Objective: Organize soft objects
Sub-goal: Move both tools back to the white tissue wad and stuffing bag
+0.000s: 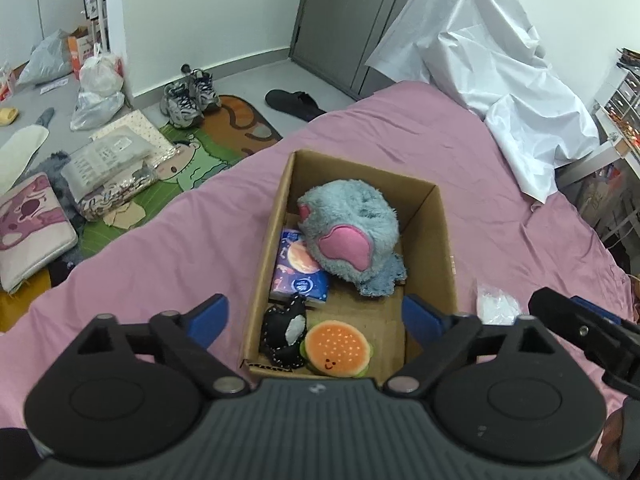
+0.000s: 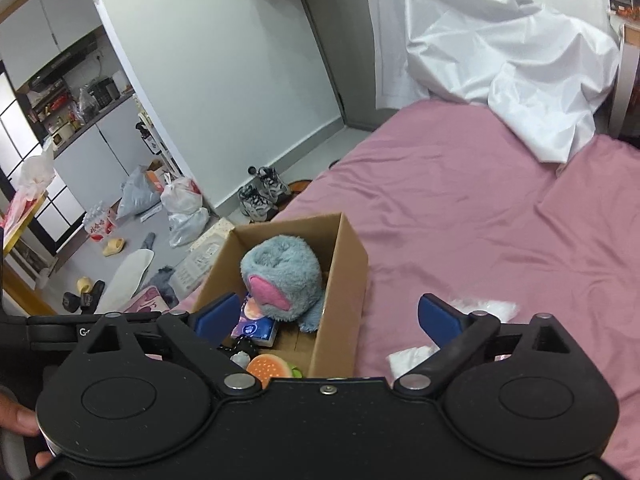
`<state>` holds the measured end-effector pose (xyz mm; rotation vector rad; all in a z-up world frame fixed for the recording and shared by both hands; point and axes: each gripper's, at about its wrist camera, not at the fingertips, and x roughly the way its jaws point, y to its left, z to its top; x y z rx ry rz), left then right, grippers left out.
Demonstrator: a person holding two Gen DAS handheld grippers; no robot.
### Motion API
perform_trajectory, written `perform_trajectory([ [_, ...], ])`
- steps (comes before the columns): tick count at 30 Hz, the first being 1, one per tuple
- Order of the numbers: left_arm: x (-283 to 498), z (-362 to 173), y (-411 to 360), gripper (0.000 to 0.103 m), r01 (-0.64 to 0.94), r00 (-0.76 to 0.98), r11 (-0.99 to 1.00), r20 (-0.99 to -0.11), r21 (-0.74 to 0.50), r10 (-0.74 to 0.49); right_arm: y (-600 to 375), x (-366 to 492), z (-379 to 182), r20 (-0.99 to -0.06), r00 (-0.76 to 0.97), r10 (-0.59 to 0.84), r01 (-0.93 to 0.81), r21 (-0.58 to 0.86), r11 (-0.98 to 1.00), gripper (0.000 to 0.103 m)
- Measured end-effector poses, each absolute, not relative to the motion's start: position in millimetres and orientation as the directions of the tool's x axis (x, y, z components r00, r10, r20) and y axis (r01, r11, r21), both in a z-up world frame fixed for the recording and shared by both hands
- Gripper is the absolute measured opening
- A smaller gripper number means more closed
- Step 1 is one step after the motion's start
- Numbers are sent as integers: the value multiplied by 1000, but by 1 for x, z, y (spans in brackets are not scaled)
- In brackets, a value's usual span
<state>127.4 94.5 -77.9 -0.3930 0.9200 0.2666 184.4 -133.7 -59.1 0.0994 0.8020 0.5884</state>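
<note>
- Currently, both the left gripper [image 1: 316, 316] and right gripper [image 2: 326, 316] are held with jaws wide apart, empty.
- Remaining clear plastic bag [image 2: 486, 306] is seen on the pink bedsheet [image 2: 480, 220], right of the cardboard box [image 2: 344, 280], nearest the right gripper.

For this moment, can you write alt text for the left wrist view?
An open cardboard box on a pink bedsheet holds a grey-and-pink plush, a tissue pack, a black-and-white toy and a burger plush. The left tool hovers open above it.

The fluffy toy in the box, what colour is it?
Grey-blue fluffy toy with pink patches; clearest in the left wrist view.
</note>
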Motion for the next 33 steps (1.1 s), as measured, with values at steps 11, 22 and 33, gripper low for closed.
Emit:
perform_trajectory([
  [11,123,-64,68,103,-329,631,912,-776,-244,21,-173,187,-46,-607,600,522,-496,230,837,103],
  [22,126,-59,27,103,-284,637,938,-770,-202,27,-211,188,-42,-572,652,498,-508,158,847,103],
  [33,132,-60,-9,103,-258,621,956,-782,-141,52,-236,194,-47,-588,615,525,-522,195,830,103],
])
